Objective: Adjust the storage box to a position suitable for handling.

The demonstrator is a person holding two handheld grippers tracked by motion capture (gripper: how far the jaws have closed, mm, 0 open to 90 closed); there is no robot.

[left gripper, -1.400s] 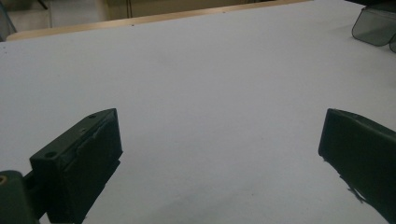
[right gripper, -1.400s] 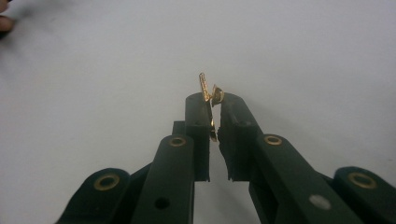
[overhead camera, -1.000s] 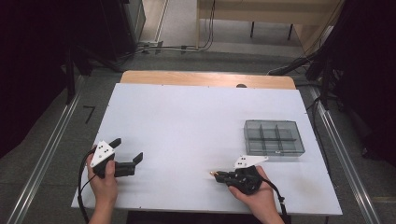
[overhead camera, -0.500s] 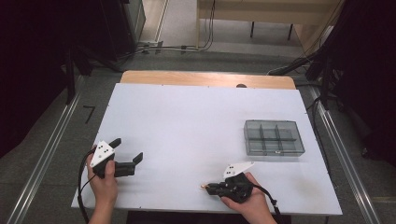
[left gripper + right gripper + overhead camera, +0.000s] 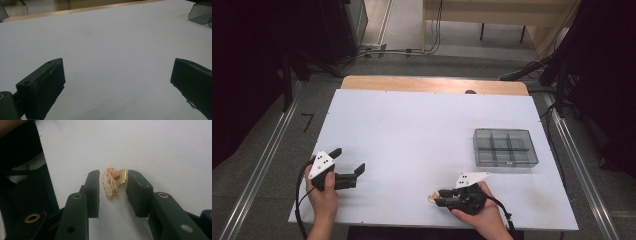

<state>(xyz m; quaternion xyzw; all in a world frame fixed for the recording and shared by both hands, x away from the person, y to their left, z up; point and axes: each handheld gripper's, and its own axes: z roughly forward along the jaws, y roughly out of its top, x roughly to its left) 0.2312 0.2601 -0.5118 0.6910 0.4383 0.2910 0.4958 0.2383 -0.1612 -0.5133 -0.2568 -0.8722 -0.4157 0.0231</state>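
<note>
Right tool (image 5: pixel 113 183) clamped on a small gold clip (image 5: pixel 113 181).
Left tool (image 5: pixel 117 82) spread wide over bare tabletop (image 5: pixel 422 130); grey compartment box (image 5: pixel 505 147), contents unclear.

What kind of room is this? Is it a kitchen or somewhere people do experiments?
Probably a lab or workshop, not a kitchen. A plain white table stands on a grey floor with black cables trailing behind it, and a person holds a camera-carrying left gripper and right gripper.

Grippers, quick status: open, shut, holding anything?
Left gripper: open, jaws wide apart, nothing between them.
Right gripper: shut on a small gold-coloured scalloped metal clip.
</note>
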